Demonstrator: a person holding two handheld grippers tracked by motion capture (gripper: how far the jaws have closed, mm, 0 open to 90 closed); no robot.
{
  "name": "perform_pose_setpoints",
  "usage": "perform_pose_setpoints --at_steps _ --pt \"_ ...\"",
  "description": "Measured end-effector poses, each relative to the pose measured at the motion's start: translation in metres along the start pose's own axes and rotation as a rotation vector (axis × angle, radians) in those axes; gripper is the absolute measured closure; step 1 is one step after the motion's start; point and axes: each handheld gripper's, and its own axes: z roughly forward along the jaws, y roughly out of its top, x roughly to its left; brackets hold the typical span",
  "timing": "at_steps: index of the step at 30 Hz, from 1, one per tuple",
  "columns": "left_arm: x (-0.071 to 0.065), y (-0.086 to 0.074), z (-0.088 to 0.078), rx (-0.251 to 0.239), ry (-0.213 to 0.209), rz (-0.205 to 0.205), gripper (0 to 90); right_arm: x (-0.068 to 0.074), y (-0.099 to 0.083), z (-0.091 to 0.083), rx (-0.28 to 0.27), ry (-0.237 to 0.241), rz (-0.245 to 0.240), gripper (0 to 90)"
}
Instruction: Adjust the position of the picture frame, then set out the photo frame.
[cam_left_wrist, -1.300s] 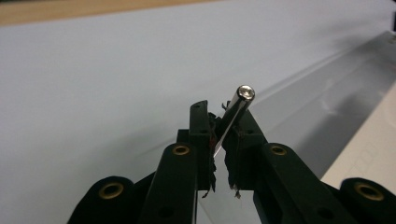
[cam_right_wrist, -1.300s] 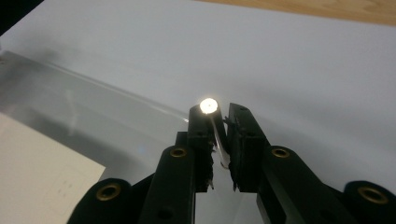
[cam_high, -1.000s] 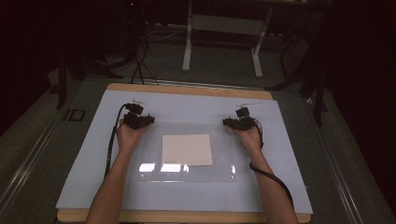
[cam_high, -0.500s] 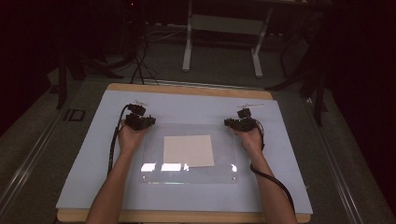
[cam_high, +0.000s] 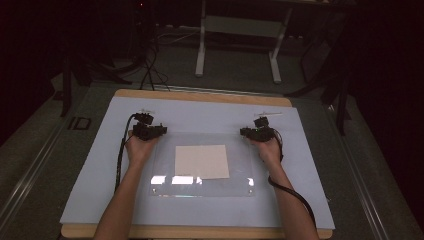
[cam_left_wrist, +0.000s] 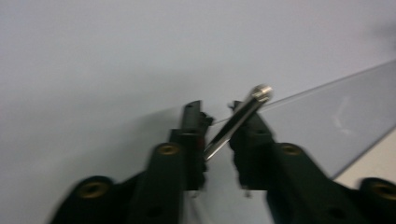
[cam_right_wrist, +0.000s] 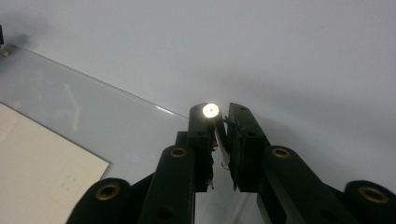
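a clear acrylic sheet (cam_high: 202, 165) lies flat on the pale blue mat (cam_high: 90, 180) covering the worktop (cam_high: 200, 96), with a cream paper square (cam_high: 202, 161) at its middle; a strip of glare runs along the sheet's near part. from the high view, small fasteners show at the sheet's 2 near corners, and the left claw (cam_high: 150, 131) and right claw (cam_high: 255, 133) sit at its far-left and far-right corners, each held by a hand (cam_high: 141, 147) with a cable trailing back along the forearm. the gripper views add what the high view cannot resolve: the left claw (cam_left_wrist: 217, 123) is clenched on a slim metal pin (cam_left_wrist: 236, 122) that leans across its jaws, beside the sheet's edge, and the right claw (cam_right_wrist: 223, 116) is clenched on a similar shiny pin (cam_right_wrist: 211, 111) seen end-on, just past the sheet's corner.
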Motion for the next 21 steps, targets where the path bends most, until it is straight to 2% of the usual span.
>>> perform_pose_setpoints --at_steps 12,21 --pt "0.003 -0.014 -0.019 -0.135 -0.034 0.026 57.6 0.001 -0.001 -0.001 -0.006 -0.005 -0.03 80.6" --pt "0.002 -0.015 -0.026 -0.16 -0.04 0.055 50.6 0.003 -0.002 -0.002 -0.018 -0.019 -0.058 80.0"
